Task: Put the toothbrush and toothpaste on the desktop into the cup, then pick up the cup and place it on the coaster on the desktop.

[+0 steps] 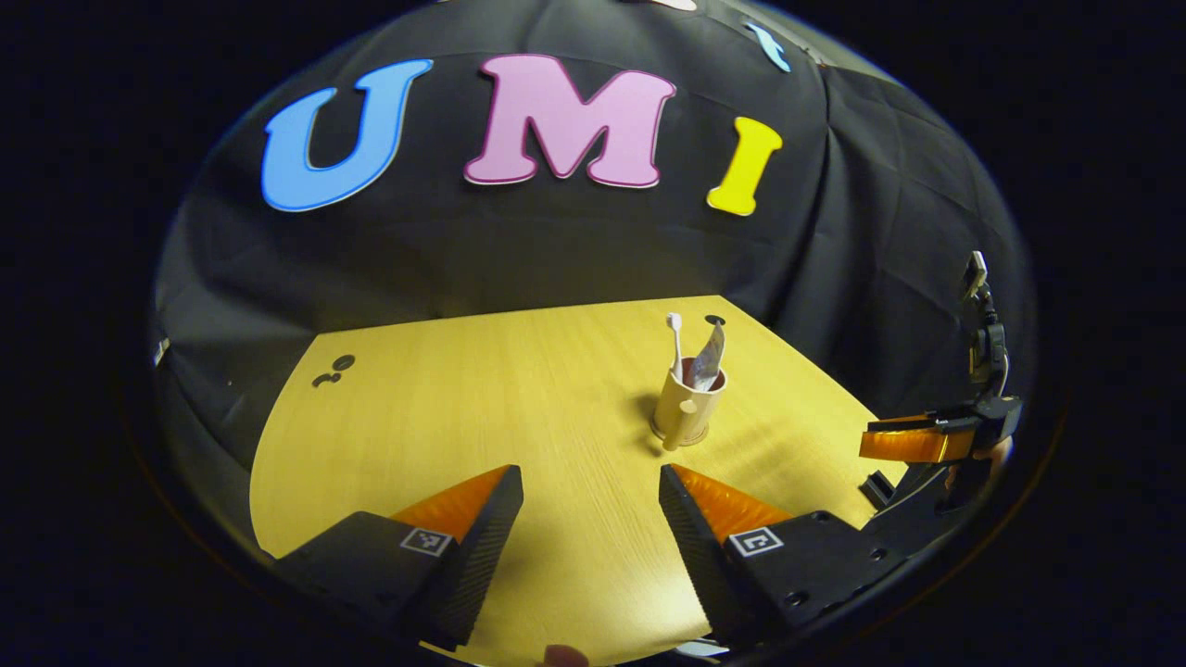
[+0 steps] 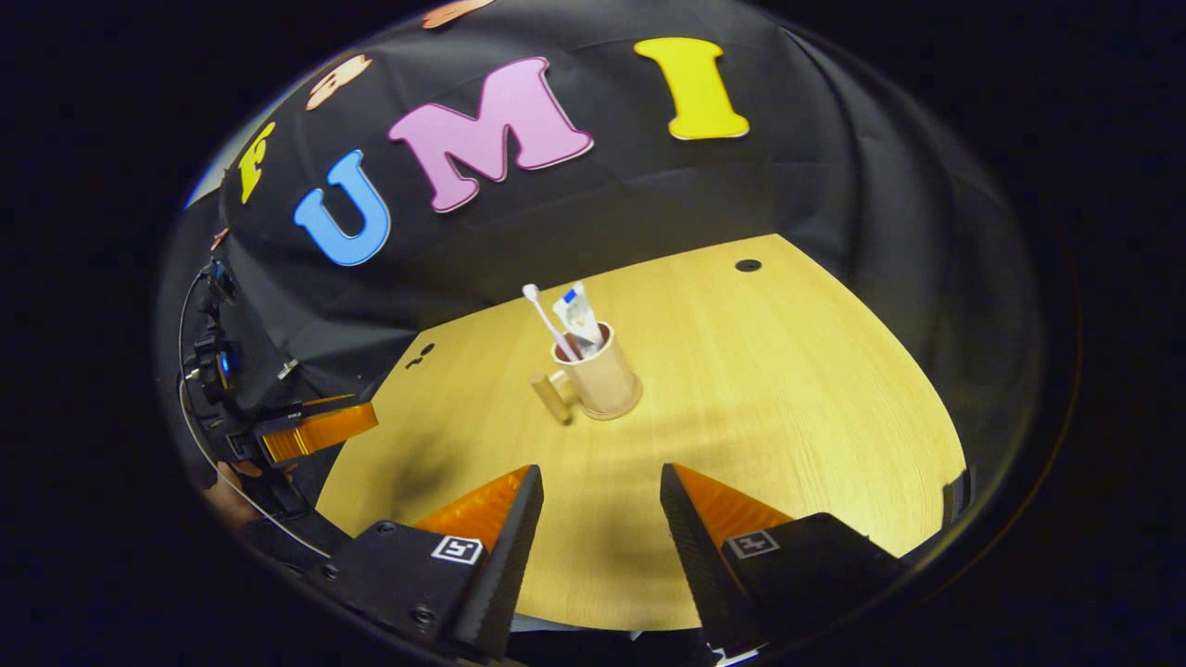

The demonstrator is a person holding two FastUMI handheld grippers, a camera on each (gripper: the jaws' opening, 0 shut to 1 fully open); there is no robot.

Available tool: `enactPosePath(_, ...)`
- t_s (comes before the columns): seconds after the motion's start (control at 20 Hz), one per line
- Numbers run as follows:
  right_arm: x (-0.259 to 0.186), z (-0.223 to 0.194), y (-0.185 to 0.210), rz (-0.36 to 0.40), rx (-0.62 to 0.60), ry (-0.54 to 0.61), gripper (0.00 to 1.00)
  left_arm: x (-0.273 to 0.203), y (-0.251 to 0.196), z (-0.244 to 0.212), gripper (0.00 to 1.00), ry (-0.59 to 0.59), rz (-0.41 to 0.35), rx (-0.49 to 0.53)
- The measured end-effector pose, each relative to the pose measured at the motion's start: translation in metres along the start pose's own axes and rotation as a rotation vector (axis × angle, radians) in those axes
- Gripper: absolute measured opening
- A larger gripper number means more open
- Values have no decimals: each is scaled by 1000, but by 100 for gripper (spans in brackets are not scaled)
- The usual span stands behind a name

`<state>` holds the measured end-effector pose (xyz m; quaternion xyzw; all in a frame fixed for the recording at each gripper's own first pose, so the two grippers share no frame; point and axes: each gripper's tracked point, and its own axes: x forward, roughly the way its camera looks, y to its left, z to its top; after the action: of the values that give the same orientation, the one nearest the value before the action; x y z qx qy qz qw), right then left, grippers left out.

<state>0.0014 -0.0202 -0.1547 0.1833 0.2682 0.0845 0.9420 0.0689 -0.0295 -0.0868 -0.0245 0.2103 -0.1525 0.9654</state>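
- Already, the toothbrush [image 2: 543, 320] and toothpaste [image 2: 580, 317] stand inside the cup [image 2: 603, 379], mid-desk [image 2: 788, 389].
- Under the cup I see a thin base, likely the coaster [image 1: 679, 440], so the task looks finished.
- My left gripper [image 1: 591, 519] and right gripper [image 2: 600, 519] hang open, empty, well back from the cup.

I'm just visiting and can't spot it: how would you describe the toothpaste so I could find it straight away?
Start at the yellow wooden desktop in front of the black cloth wall. Near its middle stands a beige cup with a side handle. The toothpaste is the flat, whitish tube sticking up out of that cup, much wider than the thin white toothbrush leaning beside it.
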Motion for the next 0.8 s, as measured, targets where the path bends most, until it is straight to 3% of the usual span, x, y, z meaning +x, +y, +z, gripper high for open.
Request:
enactPosePath(0.05, 2, 4, 10, 15, -12, -3, 72, -5, 4, -4, 92, 0, 10, -12)
enactPosePath(0.1, 4, 5, 19, 29, -22, -6, 86, -12, 7, -6, 91, -3, 19, -23)
enactPosePath(0.25, 8, 10, 42, 54, -56, -16, 95, -24, 13, -10, 91, -14, 25, -45)
enactPosePath(0.8, 7, 9, 78, 85, -124, -31, 98, -40, 17, -18, 91, -17, 25, -53)
